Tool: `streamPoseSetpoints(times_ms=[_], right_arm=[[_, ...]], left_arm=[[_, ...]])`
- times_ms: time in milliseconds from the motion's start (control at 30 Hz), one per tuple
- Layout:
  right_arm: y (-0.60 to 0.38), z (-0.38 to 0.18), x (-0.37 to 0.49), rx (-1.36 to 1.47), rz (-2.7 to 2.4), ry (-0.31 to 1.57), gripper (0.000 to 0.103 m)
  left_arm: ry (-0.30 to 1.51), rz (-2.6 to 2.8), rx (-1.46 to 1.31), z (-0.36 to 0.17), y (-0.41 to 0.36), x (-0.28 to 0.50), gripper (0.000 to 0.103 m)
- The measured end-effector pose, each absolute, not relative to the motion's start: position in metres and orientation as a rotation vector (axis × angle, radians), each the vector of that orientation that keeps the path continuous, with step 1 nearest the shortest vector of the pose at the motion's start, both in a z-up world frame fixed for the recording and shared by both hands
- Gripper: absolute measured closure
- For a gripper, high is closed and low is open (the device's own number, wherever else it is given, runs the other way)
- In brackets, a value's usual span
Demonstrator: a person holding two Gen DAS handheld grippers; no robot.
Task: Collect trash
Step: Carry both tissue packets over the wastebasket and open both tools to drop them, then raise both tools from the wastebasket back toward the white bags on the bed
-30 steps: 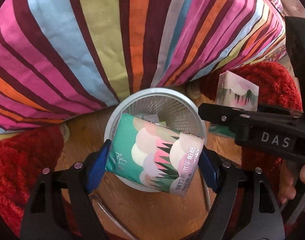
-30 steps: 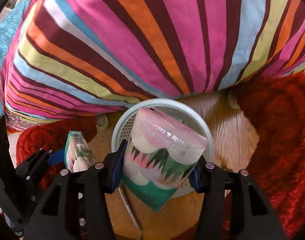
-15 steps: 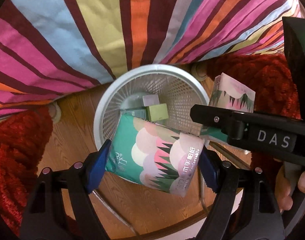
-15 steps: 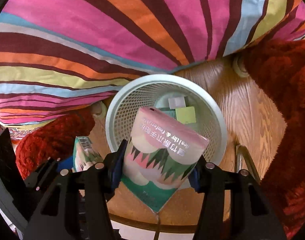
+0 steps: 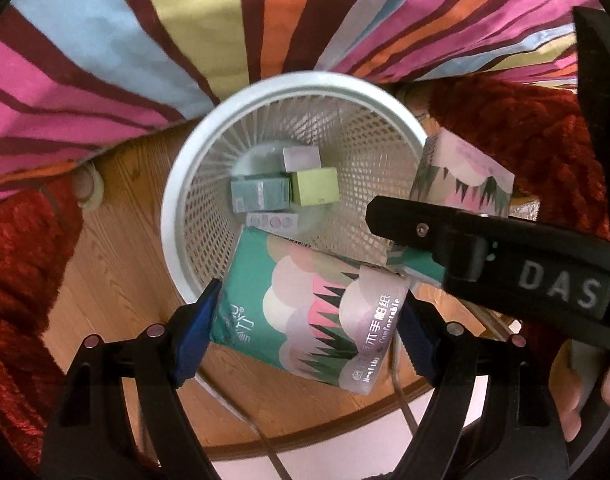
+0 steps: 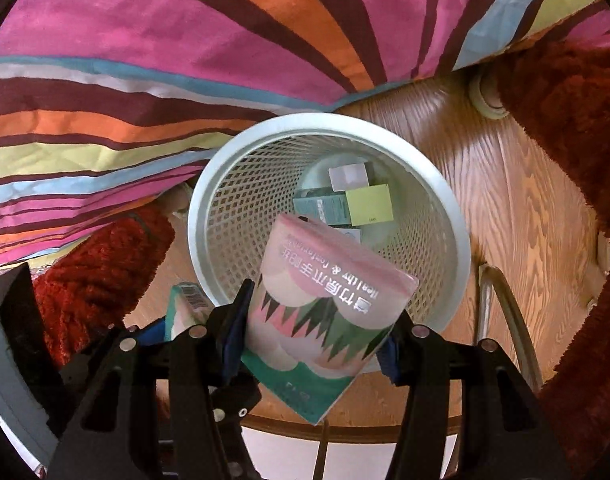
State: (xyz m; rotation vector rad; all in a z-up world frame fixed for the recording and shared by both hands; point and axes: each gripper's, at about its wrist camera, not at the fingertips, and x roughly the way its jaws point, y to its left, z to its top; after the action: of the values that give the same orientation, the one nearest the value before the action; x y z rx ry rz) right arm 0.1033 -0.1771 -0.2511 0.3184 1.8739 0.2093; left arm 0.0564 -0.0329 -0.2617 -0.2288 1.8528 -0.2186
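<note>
A striped quilt [image 5: 153, 60] overhung the wooden floor [image 6: 517, 216], on which stood a white mesh basket [image 5: 193, 184] with small boxes [image 5: 285, 192] lying at its bottom. The step in hand was judged to be the drop. The left tongs [image 5: 309, 320] pinched a green tissue pack [image 5: 309, 312] by its ends over the basket's near rim, their jaws having just widened slightly. The right tongs [image 6: 313, 332] pinched a second tissue pack [image 6: 329, 304] likewise over the near rim. The next move would call for carrying each pack inward past the rim, then spreading the tongs fully so both fall inside.
</note>
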Motion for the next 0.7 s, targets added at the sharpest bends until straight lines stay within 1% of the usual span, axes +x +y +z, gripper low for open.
streamPoseSetpoints(times_ms=[67,100,133,233,700], right_arm=[[-0.177,-0.255,0.103,0.320,0.202,1.893,0.040],[-0.176,-0.255,0.102,0.316,0.195,1.896,0.029],[-0.177,-0.256,0.102,0.316,0.188,1.895,0.026],[-0.180,-0.257,0.103,0.325,0.167,1.895,0.026],[-0.189,-0.252,0.104,0.348,0.149,1.866,0.026]], left_arm=[[1.884,-0.202,-0.241,-0.269,-0.031,0.055,0.021],[1.896,-0.194,-0.246,-0.272,-0.031,0.055,0.017],[1.902,-0.188,-0.251,-0.274,-0.030,0.055,0.015],[1.893,-0.170,-0.268,-0.273,-0.029,0.056,0.014],[1.835,-0.142,-0.296,-0.263,-0.023,0.061,0.014]])
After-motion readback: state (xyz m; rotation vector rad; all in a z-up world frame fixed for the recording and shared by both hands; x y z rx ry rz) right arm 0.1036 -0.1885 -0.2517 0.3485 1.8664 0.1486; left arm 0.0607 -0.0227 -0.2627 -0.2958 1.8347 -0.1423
